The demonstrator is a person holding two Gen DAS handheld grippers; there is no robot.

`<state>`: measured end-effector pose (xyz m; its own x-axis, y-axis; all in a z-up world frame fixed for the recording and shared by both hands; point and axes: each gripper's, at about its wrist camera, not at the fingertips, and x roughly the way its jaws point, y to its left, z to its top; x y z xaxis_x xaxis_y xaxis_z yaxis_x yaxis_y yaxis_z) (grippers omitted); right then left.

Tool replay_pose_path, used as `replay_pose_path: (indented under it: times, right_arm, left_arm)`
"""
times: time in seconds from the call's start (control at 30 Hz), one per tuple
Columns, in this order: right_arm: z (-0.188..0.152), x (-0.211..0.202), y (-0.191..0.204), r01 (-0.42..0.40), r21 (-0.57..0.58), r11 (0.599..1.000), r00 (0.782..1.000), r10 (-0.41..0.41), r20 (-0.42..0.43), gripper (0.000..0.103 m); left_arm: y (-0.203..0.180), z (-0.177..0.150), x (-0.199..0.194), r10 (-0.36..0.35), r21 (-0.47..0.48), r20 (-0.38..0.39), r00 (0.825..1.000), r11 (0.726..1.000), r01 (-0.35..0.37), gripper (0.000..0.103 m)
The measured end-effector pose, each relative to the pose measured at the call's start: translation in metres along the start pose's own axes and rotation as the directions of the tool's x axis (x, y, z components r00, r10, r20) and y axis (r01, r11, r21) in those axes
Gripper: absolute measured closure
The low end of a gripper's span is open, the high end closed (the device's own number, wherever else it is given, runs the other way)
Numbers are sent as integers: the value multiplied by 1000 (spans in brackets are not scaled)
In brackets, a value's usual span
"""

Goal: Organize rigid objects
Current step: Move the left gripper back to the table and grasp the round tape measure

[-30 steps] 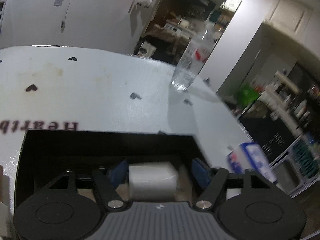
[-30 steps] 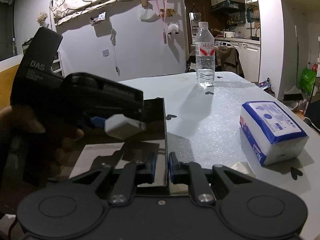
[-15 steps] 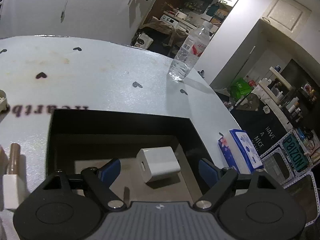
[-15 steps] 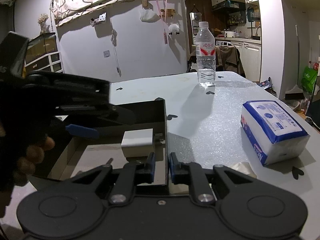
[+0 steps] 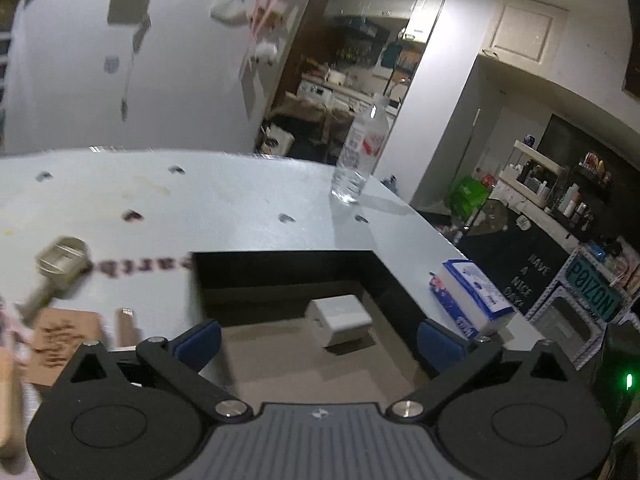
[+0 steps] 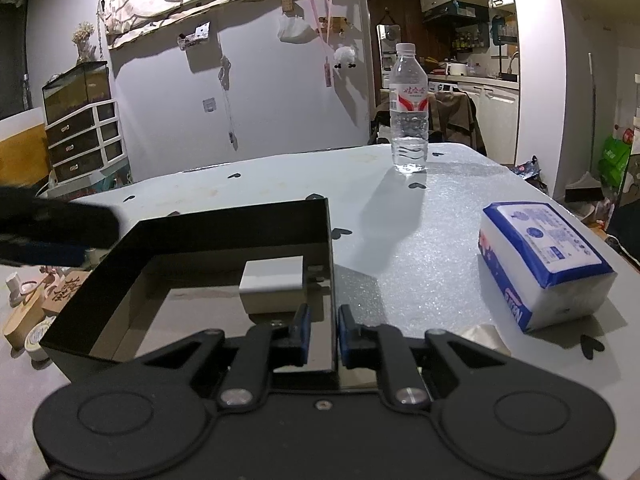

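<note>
Fingers [image 5: 198,342] of the left gripper [image 5: 318,344] are spreading wide with nothing between them; the white charger [image 5: 340,318] lies free on the floor of the black box [image 5: 280,266], ahead of the pads. Over on the right, the gripper [image 6: 322,334] has its fingers pinched on the box's near right wall, pinning it to the counter [image 6: 400,240].

To my eye the drop is done, and the good way to finish is to lift the left gripper clear of the rim without clipping the wall, while the right keeps its hold so the box cannot skid. The next piece looks to be among the clutter left of the box.

From the left camera you get that clutter best: a beige scoop-like thing [image 5: 60,264], a brown card [image 5: 60,340], all blurred. From the right camera you see the grip on the wall, which the left view misses, plus the tissue pack [image 6: 544,260] and bottle [image 6: 409,108] sharply, and the charger [image 6: 274,284] sitting near the box's right wall.
</note>
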<state>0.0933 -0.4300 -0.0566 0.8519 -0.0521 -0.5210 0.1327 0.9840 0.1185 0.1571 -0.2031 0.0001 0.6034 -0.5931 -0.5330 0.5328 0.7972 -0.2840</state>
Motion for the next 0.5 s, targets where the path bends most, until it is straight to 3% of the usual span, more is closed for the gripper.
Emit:
replay_pose_path:
  times: [0.27,0.5]
  right_arm:
    - [0,0,-2,-10,15,1000,1000,10,-2,86]
    - [0,-1,-2,-10,15,1000,1000,10,-1,85]
  left_arm:
    - [27,-23,-48,100,33,56,993,994,-102,0]
    - [58,-56,-71,234,29,88,968,971,-237,0]
